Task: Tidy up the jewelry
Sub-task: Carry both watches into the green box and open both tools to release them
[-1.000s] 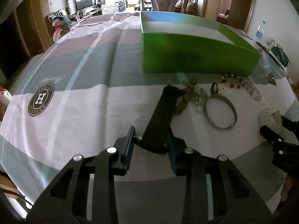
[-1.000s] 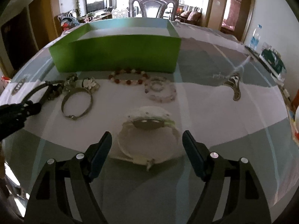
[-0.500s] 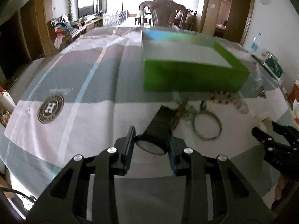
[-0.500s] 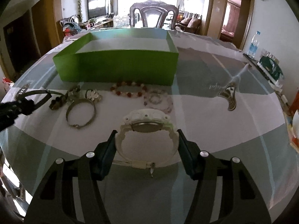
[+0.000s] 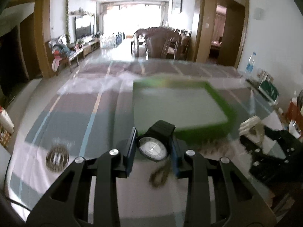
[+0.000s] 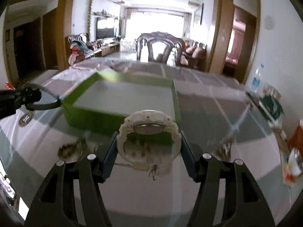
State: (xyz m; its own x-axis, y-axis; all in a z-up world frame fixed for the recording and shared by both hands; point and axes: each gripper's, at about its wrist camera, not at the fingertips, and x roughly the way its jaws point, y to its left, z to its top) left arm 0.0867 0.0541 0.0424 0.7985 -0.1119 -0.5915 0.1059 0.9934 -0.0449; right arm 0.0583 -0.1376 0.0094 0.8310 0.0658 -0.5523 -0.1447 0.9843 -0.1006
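Note:
My left gripper [image 5: 153,150] is shut on a black watch [image 5: 153,147] with a white dial, held in the air in front of the green box [image 5: 200,132]. My right gripper [image 6: 148,147] is shut on a white watch [image 6: 148,130], lifted above the table just before the green box [image 6: 90,117]. The right gripper with the white watch [image 5: 251,126] shows at the right of the left wrist view. The left gripper [image 6: 17,98] with the black strap shows at the left of the right wrist view. The box's white inside looks bare.
Blurred bracelets lie on the tablecloth below, in the right wrist view [image 6: 72,149] and under the black watch [image 5: 159,174]. A round logo [image 5: 56,158] marks the cloth at left. A wooden chair [image 6: 161,47] stands behind the table. A water bottle [image 5: 250,62] and packets sit at the right edge.
Both grippers closed on their watches and lifted them off the table toward the green box. The view now looks down into the box.

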